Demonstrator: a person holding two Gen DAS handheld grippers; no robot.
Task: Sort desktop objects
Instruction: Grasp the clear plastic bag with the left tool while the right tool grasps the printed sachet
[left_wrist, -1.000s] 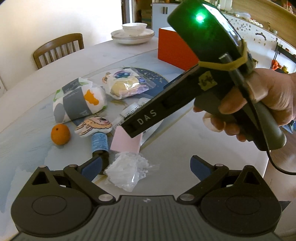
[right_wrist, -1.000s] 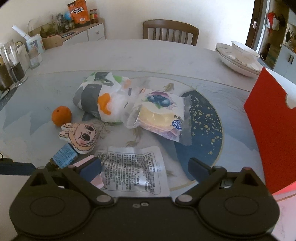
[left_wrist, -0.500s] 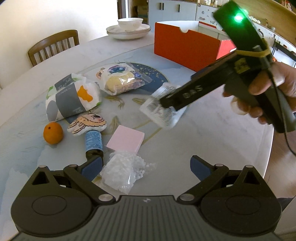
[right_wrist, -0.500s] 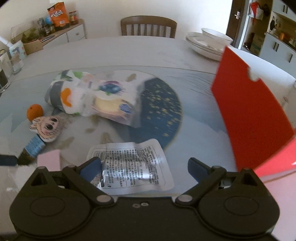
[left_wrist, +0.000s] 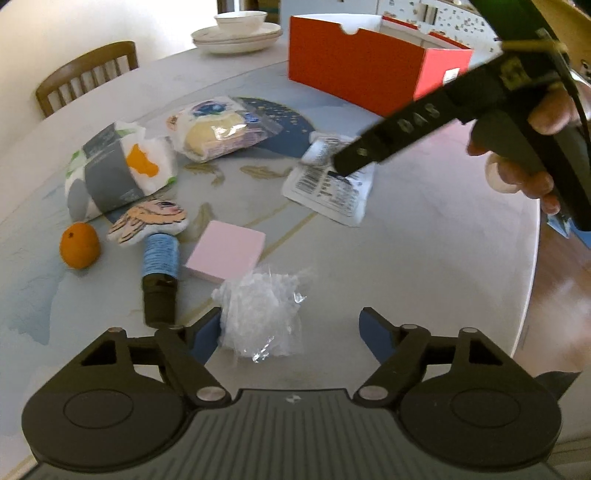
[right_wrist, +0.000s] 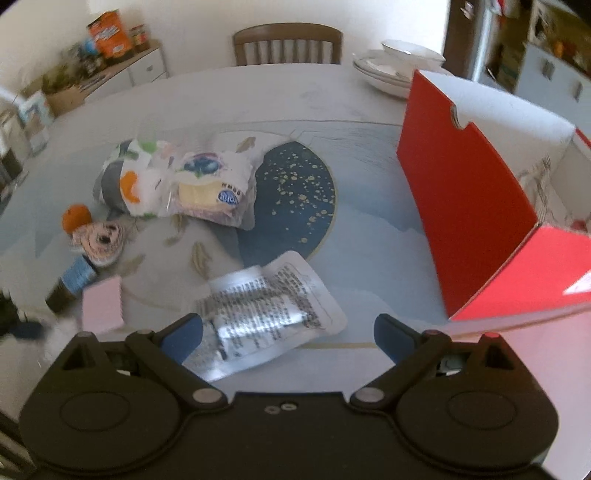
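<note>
My left gripper (left_wrist: 290, 328) hovers low over a crumpled clear plastic bag (left_wrist: 262, 314). Its jaws are closing; the left pad brushes the bag and the right pad stands apart from it. A hand holds my right gripper (left_wrist: 343, 166) at the upper right, and a white printed pouch (left_wrist: 328, 192) hangs tilted from its tip, off the table. In the right wrist view the pouch (right_wrist: 266, 317) sits between the wide-set fingers of the right gripper (right_wrist: 288, 325), against the left one. The open red box (right_wrist: 472, 206) stands just to the right.
On the round table lie an orange (left_wrist: 79, 245), a cartoon-headed blue spool (left_wrist: 160, 254), a pink note pad (left_wrist: 227, 251), a tissue pack (left_wrist: 118, 170) and a bread packet (left_wrist: 218, 129). Stacked dishes (left_wrist: 236, 33) and a chair (left_wrist: 88, 77) are at the back. The table edge (left_wrist: 532, 258) curves on the right.
The right gripper lifted the pouch off the table and carried it right, towards the red box. The left jaws narrowed around the clear bag.
</note>
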